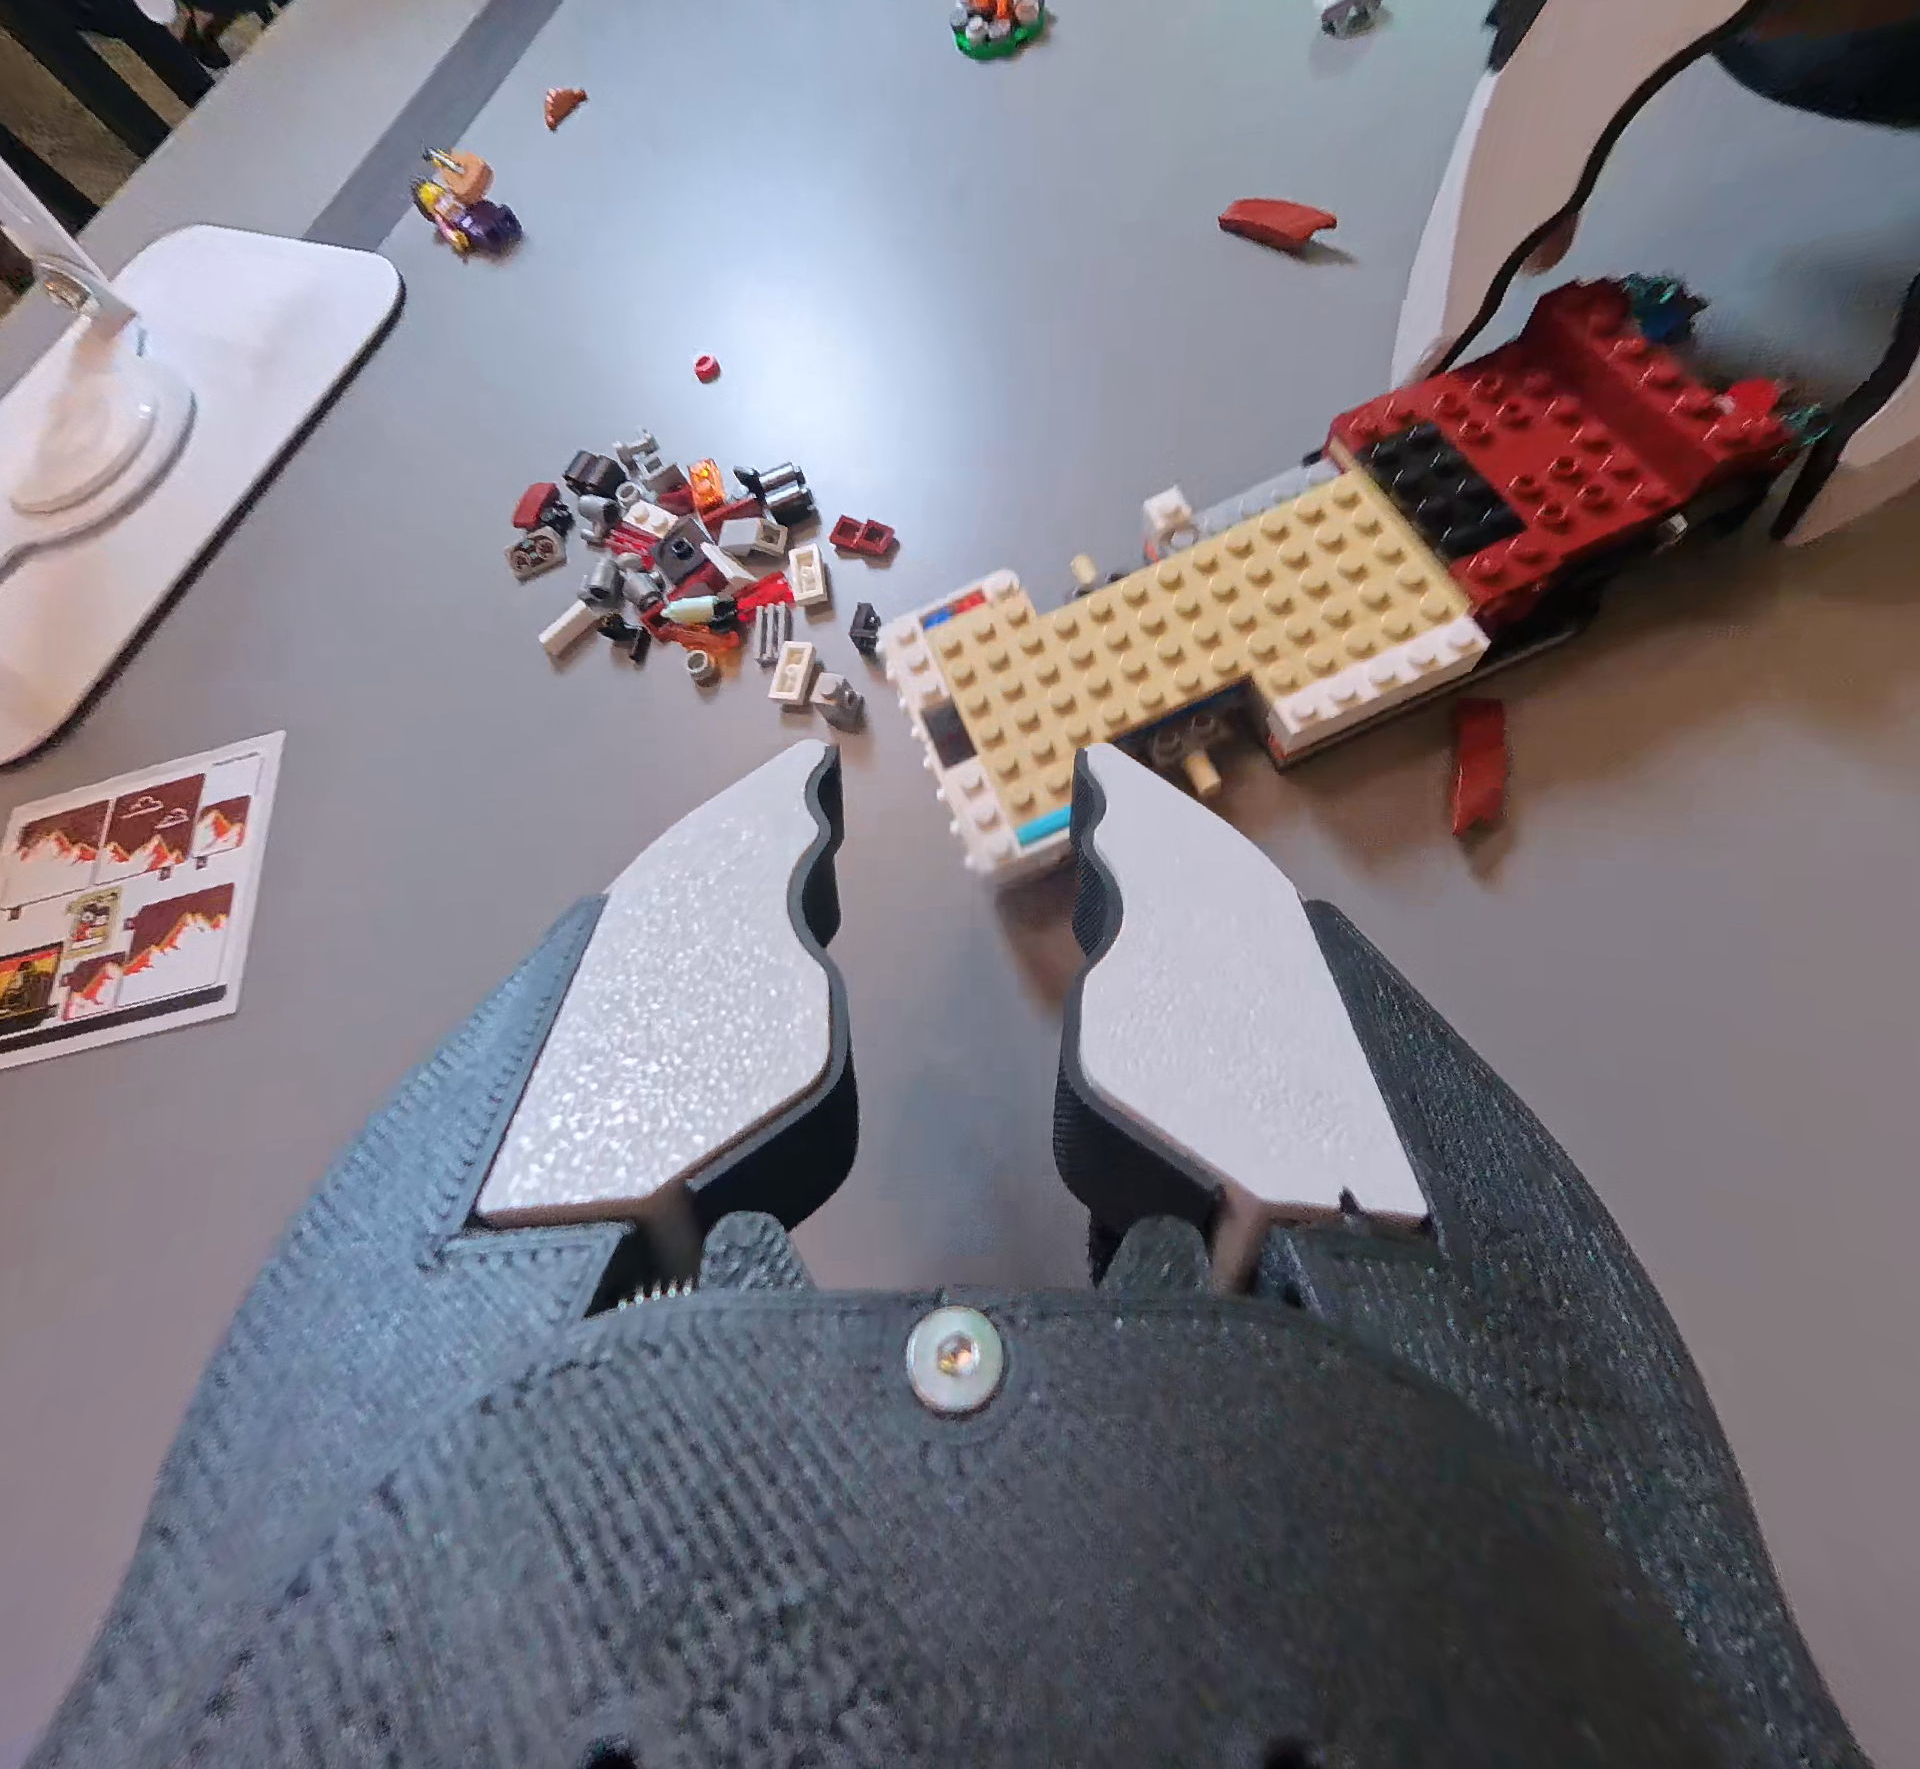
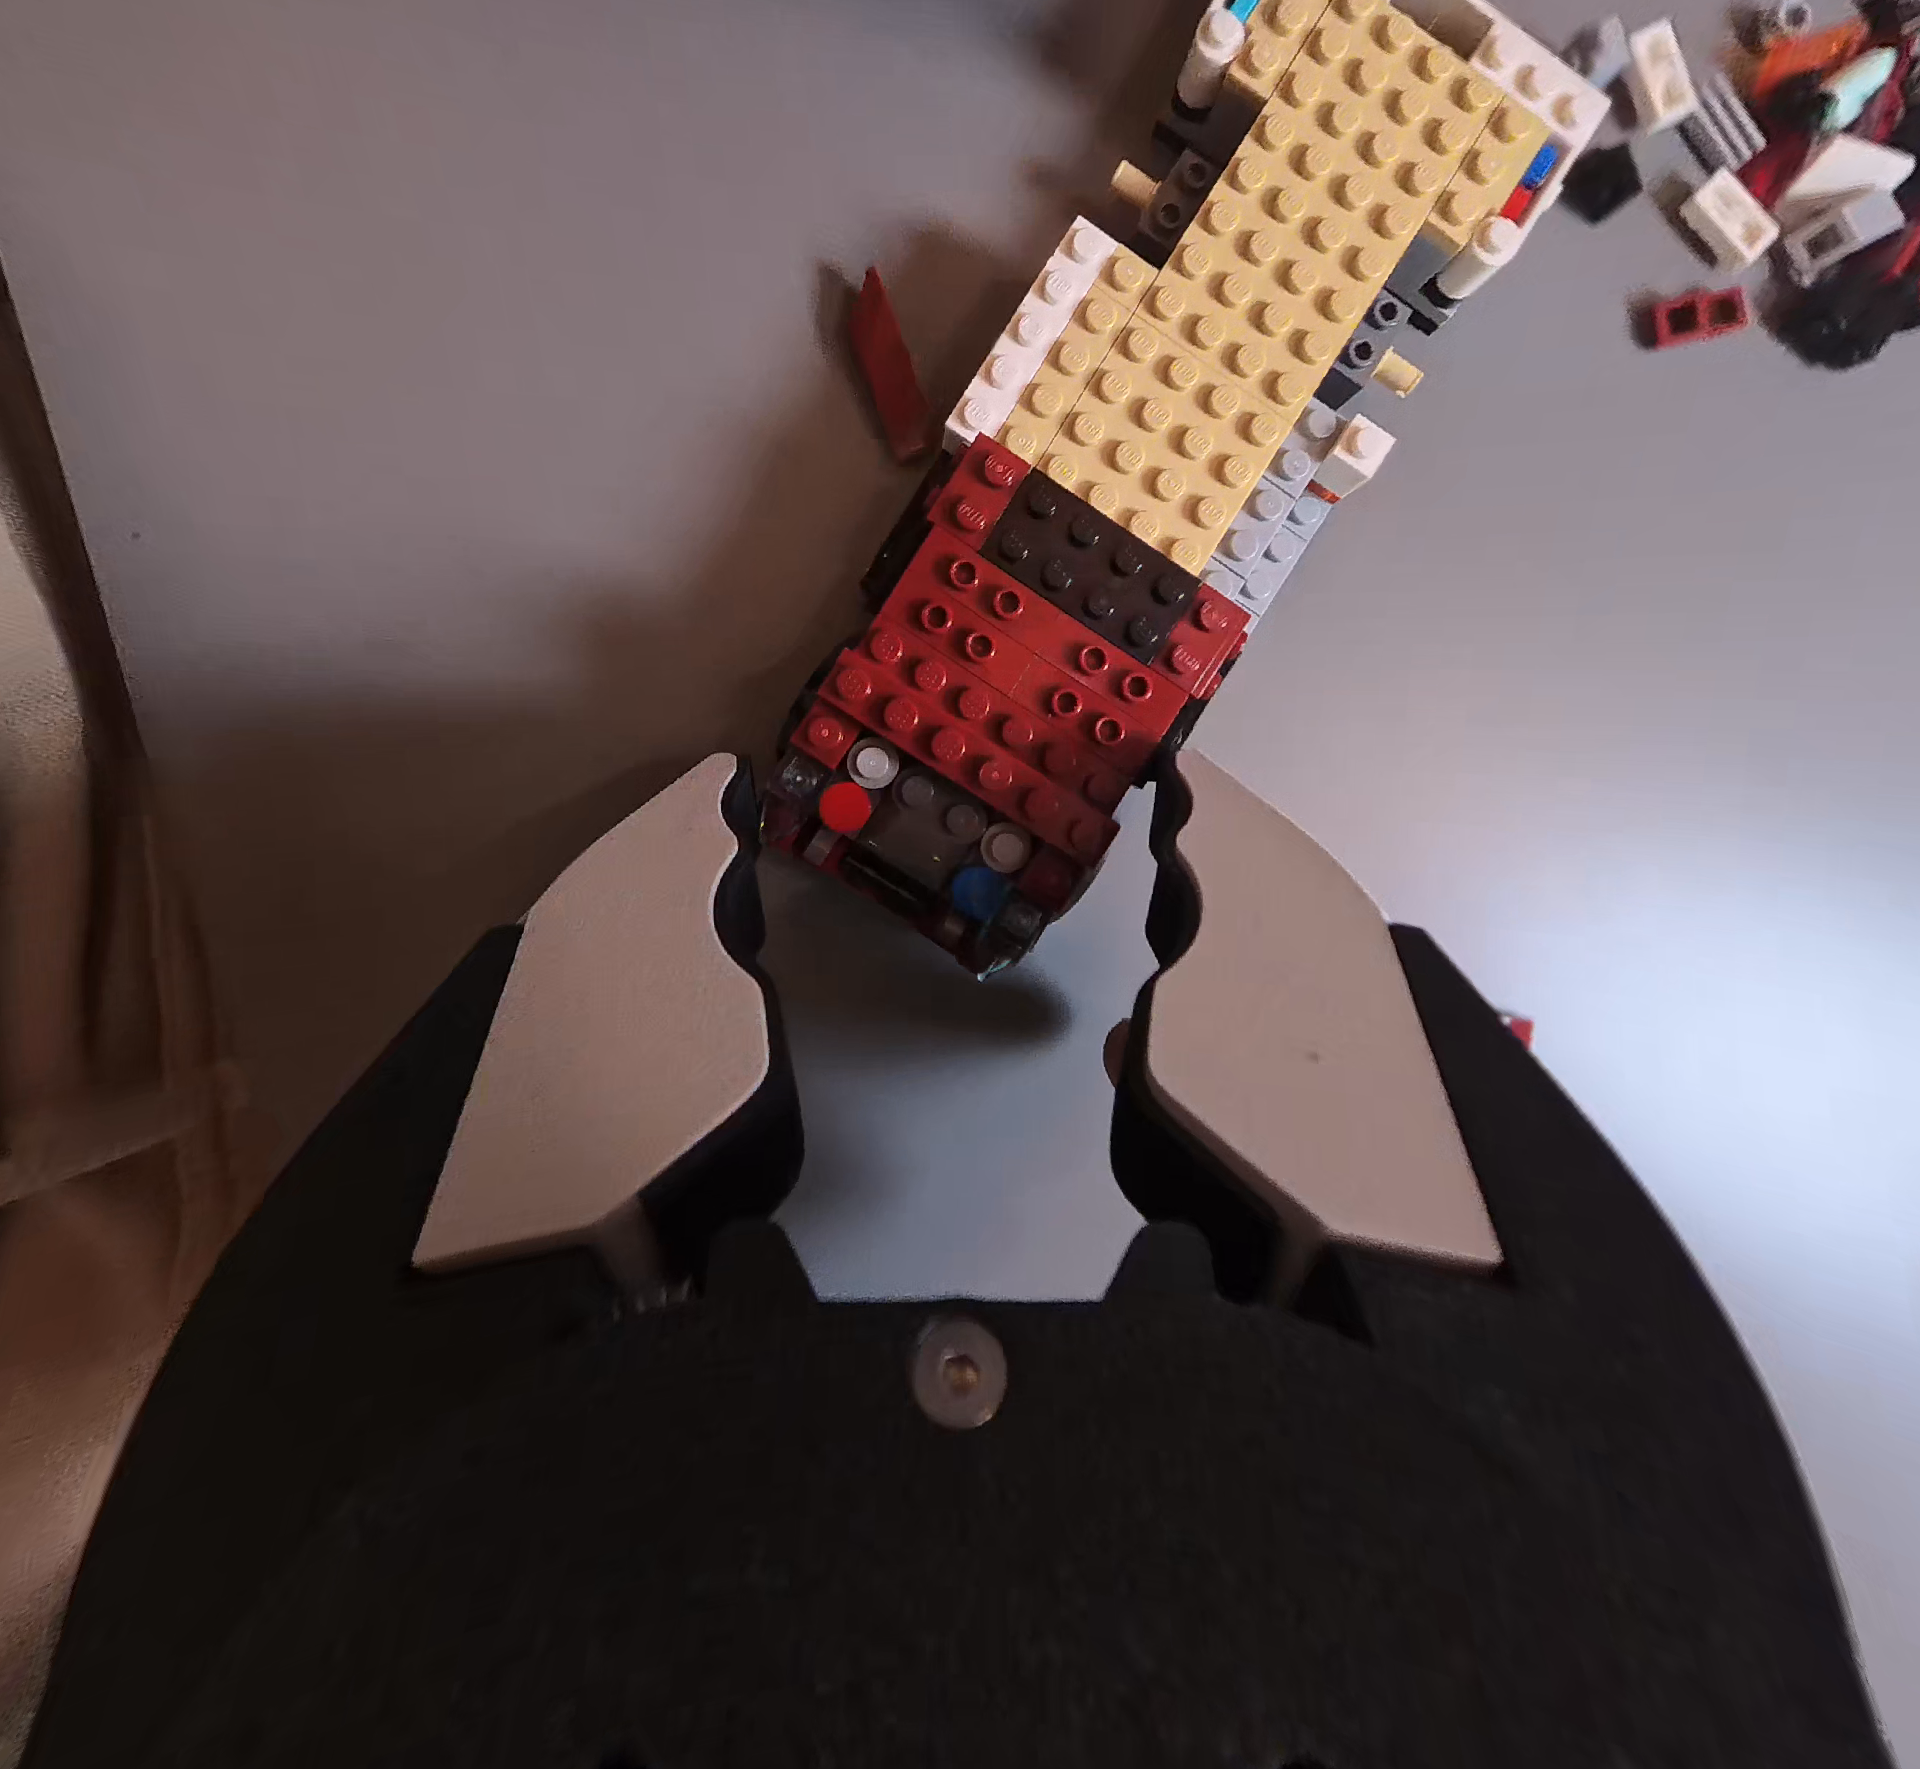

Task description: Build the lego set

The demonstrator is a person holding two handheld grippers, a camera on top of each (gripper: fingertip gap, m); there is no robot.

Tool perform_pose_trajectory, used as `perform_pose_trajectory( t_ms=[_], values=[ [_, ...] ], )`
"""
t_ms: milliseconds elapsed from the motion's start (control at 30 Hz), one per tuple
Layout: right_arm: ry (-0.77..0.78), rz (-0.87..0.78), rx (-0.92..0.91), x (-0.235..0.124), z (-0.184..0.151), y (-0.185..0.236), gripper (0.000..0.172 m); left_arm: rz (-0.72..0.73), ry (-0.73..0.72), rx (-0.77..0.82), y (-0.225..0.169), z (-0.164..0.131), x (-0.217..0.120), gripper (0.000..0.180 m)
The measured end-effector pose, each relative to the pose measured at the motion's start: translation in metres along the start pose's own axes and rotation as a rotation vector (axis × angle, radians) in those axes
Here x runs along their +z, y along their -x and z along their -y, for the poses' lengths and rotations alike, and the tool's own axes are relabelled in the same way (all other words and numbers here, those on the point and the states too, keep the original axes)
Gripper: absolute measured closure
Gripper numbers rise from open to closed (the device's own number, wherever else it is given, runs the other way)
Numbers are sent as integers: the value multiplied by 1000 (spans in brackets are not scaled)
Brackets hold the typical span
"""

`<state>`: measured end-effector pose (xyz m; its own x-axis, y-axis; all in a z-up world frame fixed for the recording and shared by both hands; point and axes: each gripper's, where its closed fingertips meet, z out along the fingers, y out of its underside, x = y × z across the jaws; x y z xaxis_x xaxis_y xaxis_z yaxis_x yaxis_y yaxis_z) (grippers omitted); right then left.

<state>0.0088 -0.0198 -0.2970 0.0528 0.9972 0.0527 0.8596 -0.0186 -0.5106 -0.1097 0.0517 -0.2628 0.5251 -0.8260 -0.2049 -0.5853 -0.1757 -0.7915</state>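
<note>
A long brick vehicle (image 1: 1195, 618) lies on the grey table (image 1: 935, 265), with a tan studded deck, white edges and a dark red end. My left gripper (image 1: 956, 763) is open at its white end. The right fingertip (image 1: 1101, 784) is against the white corner and the left fingertip stands apart from it. In the right wrist view my right gripper (image 2: 951, 763) is open around the vehicle's (image 2: 1247, 265) dark red end, with both pads close to its sides and a thin gap at the left pad. The right gripper's white fingers (image 1: 1475, 192) flank that end in the left wrist view.
A pile of small loose bricks (image 1: 675, 556) lies left of the vehicle. Dark red curved pieces (image 1: 1276, 221) (image 1: 1477, 763) lie beside it. A sticker sheet (image 1: 125, 898) and a white stand base (image 1: 208, 431) are at the left. A small campfire build (image 1: 997, 5) and a figure (image 1: 468, 202) sit farther back. Measured from the fingertips, the small campfire build (image 1: 997, 5) is 20 cm or so from the right gripper and 30 cm from the left.
</note>
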Motion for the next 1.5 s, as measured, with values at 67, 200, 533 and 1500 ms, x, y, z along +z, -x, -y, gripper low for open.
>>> perform_pose_trajectory(
  t_ms=[67,200,533,1500],
  values=[
    [0,29,-50,6,9,-5,99,2,-29,2,1,6,-6,137],
    [-16,95,-152,18,28,-19,99,1,-66,25,0,11,-12,136],
    [-110,88,-73,-26,12,-66,98,-43,-31,50,-17,6,-4,150],
    [44,8,81,-18,-46,-91,140,33,-147,96,-12,19,-4,180]
  ],
)
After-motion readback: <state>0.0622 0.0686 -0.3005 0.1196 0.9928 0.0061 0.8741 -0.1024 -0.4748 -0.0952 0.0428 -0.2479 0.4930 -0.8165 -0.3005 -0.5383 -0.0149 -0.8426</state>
